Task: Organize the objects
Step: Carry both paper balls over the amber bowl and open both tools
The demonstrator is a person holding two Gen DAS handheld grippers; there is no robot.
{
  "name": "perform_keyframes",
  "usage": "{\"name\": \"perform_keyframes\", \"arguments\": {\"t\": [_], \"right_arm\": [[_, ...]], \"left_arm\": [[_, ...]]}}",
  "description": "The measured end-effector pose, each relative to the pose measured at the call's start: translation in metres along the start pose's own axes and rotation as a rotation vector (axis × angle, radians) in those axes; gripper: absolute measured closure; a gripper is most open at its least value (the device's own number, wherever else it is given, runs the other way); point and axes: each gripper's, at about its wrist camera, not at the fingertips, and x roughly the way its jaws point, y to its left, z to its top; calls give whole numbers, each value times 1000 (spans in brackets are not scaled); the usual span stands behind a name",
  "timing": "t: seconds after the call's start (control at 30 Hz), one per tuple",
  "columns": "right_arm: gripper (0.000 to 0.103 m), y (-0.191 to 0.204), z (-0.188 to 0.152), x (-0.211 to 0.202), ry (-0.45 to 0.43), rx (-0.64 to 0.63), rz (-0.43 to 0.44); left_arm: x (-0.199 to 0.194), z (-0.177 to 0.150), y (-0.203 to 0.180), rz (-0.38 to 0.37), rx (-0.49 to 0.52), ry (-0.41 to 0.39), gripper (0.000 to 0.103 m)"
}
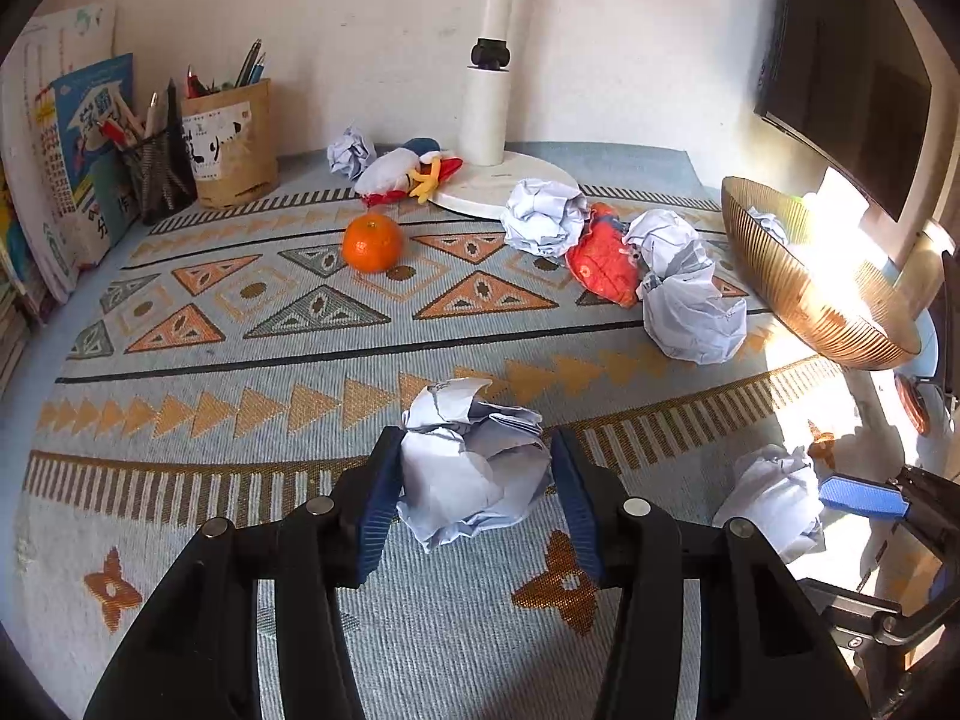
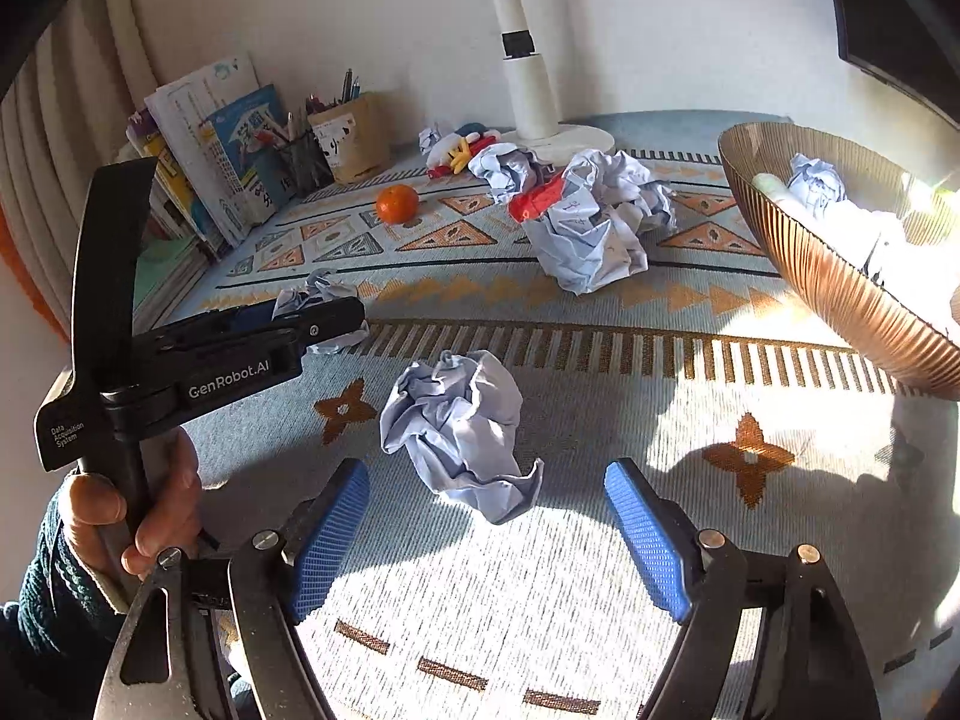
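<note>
Closing on a crumpled paper ball, the left gripper has both blue pads touching its sides on the patterned surface; squeeze gently and lift straight before carrying it toward the ribbed bowl. The right gripper hangs wide open, holding nothing, just short of another paper ball. Only the right view shows paper already lying deep in the bowl, and the person's hand.
</note>
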Motion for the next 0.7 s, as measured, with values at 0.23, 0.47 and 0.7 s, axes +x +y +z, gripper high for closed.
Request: {"name": "perform_keyframes", "arguments": {"t": [0.23, 0.47, 0.7], "right_arm": [[23, 2, 6, 15, 9, 92, 79], [53, 3, 13, 24, -17, 168, 19], [58, -9, 21, -12, -108, 132, -12]], "left_arm": [[1, 1, -1, -2, 6, 2, 56], [2, 1, 2, -12, -12, 7, 56], [-3, 9, -18, -12, 49, 24, 56]]}}
